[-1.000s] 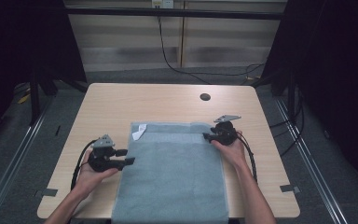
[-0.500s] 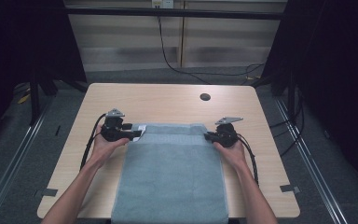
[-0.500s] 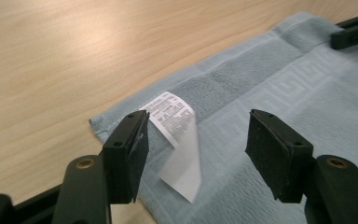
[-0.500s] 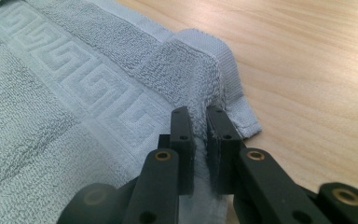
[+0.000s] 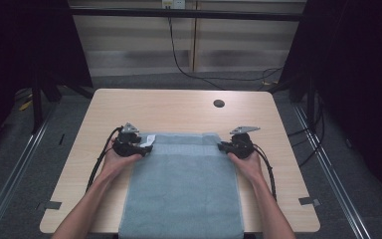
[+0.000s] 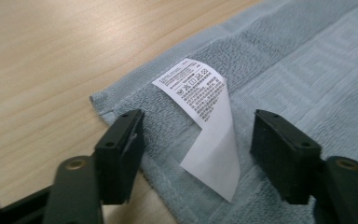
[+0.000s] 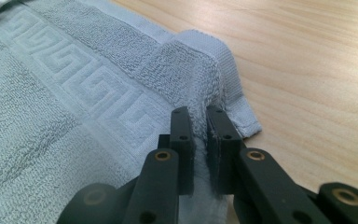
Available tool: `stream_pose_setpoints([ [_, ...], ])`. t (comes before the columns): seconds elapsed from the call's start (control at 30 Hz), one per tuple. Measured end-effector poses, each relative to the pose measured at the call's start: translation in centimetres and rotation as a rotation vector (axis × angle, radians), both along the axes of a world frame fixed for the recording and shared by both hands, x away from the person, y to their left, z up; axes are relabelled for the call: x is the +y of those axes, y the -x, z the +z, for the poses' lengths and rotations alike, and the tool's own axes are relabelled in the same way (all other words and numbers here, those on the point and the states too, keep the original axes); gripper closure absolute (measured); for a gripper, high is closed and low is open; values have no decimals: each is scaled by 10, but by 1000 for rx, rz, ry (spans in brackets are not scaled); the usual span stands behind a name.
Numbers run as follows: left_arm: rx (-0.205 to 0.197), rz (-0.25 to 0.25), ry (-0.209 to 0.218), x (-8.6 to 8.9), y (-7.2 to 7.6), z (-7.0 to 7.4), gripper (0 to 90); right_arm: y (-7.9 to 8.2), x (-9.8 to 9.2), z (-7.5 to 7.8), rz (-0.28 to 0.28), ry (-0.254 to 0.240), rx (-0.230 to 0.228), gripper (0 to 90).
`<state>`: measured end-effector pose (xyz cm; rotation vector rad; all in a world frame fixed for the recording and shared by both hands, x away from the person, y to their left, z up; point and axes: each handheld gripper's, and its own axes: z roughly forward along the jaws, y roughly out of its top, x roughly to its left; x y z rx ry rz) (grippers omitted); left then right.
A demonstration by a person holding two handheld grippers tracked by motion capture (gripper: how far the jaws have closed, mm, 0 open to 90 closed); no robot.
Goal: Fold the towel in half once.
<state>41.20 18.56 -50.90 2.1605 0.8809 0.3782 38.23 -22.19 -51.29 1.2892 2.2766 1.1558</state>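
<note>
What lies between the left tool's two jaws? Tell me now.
In the left gripper view, the open left tool straddles the towel corner, with its white care label lying between the jaws.

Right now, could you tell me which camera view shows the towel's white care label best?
The left gripper view: the care label lies close up between the open jaws, its print visible and its end curled. The high view shows it as a small white patch at the towel's far left corner.
</note>
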Motion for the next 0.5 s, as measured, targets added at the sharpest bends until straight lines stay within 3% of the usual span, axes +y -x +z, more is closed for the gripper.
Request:
stream_pose_setpoints([
  [0.23, -7, -32, 11, 2, 10, 1, 626, 4, 2, 0, 7, 8, -1, 826],
  [0.37, 37, -39, 65, 3, 12, 1, 770, 7, 4, 0, 12, 4, -2, 832],
  [0.4, 37, -39, 65, 3, 12, 1, 793, 8, 4, 0, 10, -2, 7, 835],
  [0.5, 88, -40, 113, 7, 11, 1, 823, 9, 1, 0, 14, -39, 34, 842],
])
